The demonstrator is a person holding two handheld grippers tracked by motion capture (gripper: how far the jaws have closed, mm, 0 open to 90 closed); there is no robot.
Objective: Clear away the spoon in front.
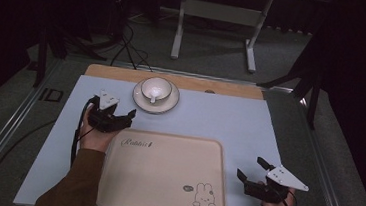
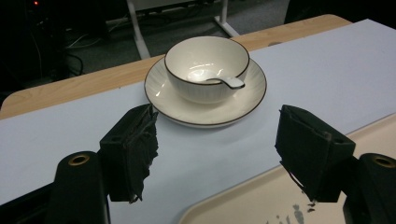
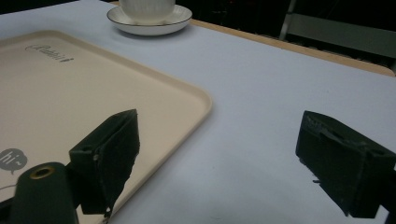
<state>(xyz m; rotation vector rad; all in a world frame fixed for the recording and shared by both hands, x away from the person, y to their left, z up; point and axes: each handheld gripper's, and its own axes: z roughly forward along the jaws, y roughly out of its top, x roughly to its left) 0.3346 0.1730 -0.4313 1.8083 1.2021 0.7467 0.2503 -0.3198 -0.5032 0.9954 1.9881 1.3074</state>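
Dark floor and the legs of a white stand [image 1: 217, 23] fill the background behind a wooden surface [image 1: 232, 89] covered by a pale blue sheet [image 1: 220, 116]. Near its far edge sits a white bowl [image 1: 156, 88] with a dark rim line, resting on a matching saucer [image 1: 167, 104], and a white spoon [image 1: 153, 98] lies inside the bowl with its handle leaning over the near rim. A person's left gripper [image 1: 121, 118] is held just short of the saucer, its jaws spread wide and holding nothing; in the left gripper view the bowl [image 2: 207, 67], saucer [image 2: 161, 95] and spoon [image 2: 224, 81] appear centred beyond the gap between the two black jaws, apart from them. A beige tray [image 1: 159, 174] printed with a rabbit drawing occupies the near middle of the sheet, its far left corner just beside the left gripper. The right gripper [image 1: 252, 173] hovers off the tray's right edge over bare sheet, jaws likewise parted and empty; in the right gripper view the tray [image 3: 60, 88] lies at left and the saucer [image 3: 149, 23] far beyond
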